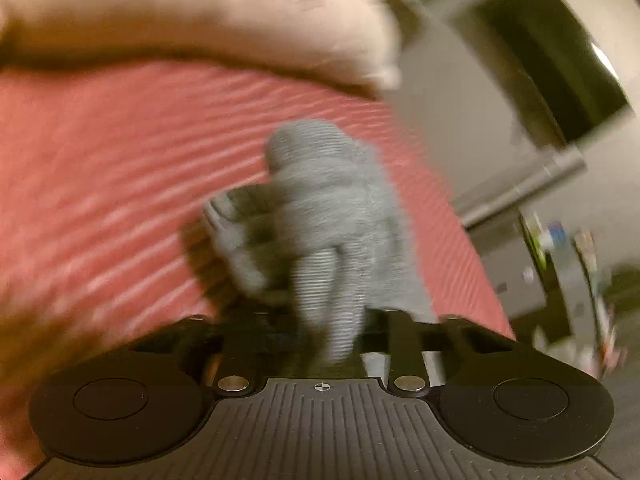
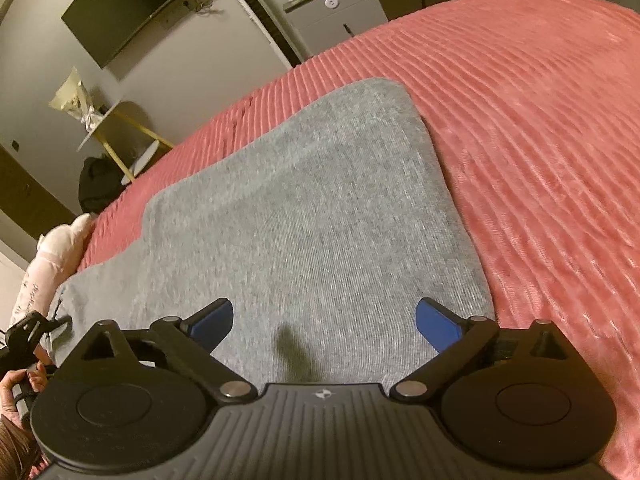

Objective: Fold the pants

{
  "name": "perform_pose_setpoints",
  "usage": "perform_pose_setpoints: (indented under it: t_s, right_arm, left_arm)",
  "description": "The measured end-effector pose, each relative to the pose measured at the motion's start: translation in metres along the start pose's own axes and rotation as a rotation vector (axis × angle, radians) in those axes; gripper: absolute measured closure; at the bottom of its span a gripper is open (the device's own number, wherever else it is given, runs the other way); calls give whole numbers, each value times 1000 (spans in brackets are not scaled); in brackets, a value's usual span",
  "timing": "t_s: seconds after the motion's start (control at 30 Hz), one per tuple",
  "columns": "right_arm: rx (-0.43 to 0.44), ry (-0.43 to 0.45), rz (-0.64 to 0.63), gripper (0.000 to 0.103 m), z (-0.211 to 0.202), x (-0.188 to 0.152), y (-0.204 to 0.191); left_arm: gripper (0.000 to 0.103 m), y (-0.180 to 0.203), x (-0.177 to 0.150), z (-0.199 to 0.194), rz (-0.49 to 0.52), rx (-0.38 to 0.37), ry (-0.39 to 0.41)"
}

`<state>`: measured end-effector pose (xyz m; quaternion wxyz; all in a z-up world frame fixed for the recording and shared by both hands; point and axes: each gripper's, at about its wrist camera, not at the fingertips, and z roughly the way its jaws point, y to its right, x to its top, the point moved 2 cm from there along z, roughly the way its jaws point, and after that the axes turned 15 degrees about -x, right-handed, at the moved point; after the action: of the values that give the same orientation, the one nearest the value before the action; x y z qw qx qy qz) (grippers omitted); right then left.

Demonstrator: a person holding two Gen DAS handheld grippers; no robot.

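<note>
Grey pants (image 2: 320, 216) lie folded flat on a pink ribbed bedspread (image 2: 540, 120). My right gripper (image 2: 324, 324) is open just above the near part of the pants, with blue pads (image 2: 436, 326) spread wide and empty. My left gripper (image 1: 324, 332) is shut on a bunched end of the grey pants (image 1: 320, 208), which rises crumpled in front of it; that view is motion blurred. In the right wrist view the left gripper (image 2: 28, 332) shows at the far left edge, at the pants' left end.
A pale pink pillow (image 1: 192, 20) lies at the head of the bed. A wall TV (image 2: 132, 8), a grey cabinet (image 2: 332, 12), a small shelf table (image 2: 120, 132) and a dark bag (image 2: 98, 184) stand beyond the bed edge.
</note>
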<state>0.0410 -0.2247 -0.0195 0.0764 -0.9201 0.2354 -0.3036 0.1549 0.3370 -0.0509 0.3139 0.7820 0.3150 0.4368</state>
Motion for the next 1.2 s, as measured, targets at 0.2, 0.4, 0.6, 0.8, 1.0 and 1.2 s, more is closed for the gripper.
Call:
perform_pose_setpoints:
  t_s: [0.2,0.4,0.6,0.8,1.0,1.2]
  right_arm:
    - [55,8,77,5,-3,0,12]
    - [56,7,76,5,-4,1,12]
    - [87,28,150,6,-8,0,24]
    - [103,58,233,13,-18,-3,37]
    - [132,138,254,13,-42,-1,45]
    - [214,12,148,11,-25,1,2]
  left_arm:
    - [83,75,-9,-30,344,-58,42]
    - [82,185,-57,-57,726,-265,58]
    - [61,262,-176,-48,1029,-484,-157]
    - [35,236,-295,-16,1302,-273,-502]
    - [12,203,-244,-39,1202,-59,-352]
    - [11,152,-177,-29,722,-16,-359]
